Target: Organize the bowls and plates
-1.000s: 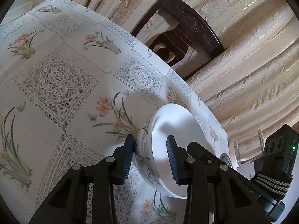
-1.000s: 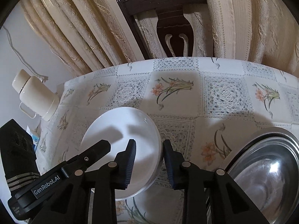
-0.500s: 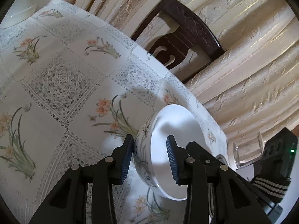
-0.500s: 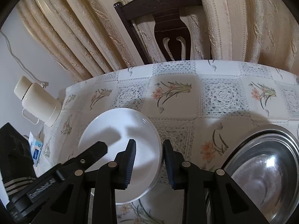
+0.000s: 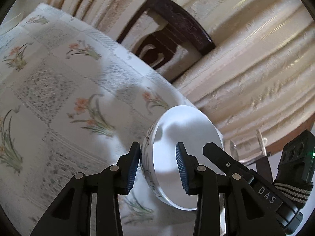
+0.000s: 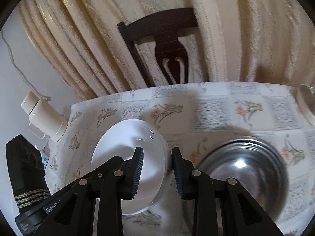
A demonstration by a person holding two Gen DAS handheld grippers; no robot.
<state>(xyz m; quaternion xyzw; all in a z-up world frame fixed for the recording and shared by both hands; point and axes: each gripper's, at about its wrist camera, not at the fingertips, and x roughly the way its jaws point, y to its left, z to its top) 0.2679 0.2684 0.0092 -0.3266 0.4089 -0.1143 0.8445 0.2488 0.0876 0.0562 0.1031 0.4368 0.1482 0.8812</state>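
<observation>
A white bowl (image 5: 183, 147) with a flower pattern on its outside hangs tilted above the flowered tablecloth. My left gripper (image 5: 157, 157) is shut on its left rim, one pad inside and one outside. My right gripper (image 6: 157, 157) is shut on the opposite rim of the same bowl (image 6: 126, 149). Each view shows the other gripper across the bowl: the right gripper (image 5: 236, 169) and the left gripper (image 6: 78, 186). A large steel bowl (image 6: 242, 173) stands on the table just right of the white bowl.
A dark wooden chair (image 6: 163, 45) stands behind the table against cream curtains. A cream thermos (image 6: 43, 116) sits at the table's left edge. A clear glass (image 5: 246, 147) and the rim of a pale dish (image 6: 305, 102) are off to the right.
Both grippers have risen with the white bowl still held between them, and it now hangs clear of the cloth. The background is motion-blurred, and the steel bowl sits closer to the middle of the right view.
</observation>
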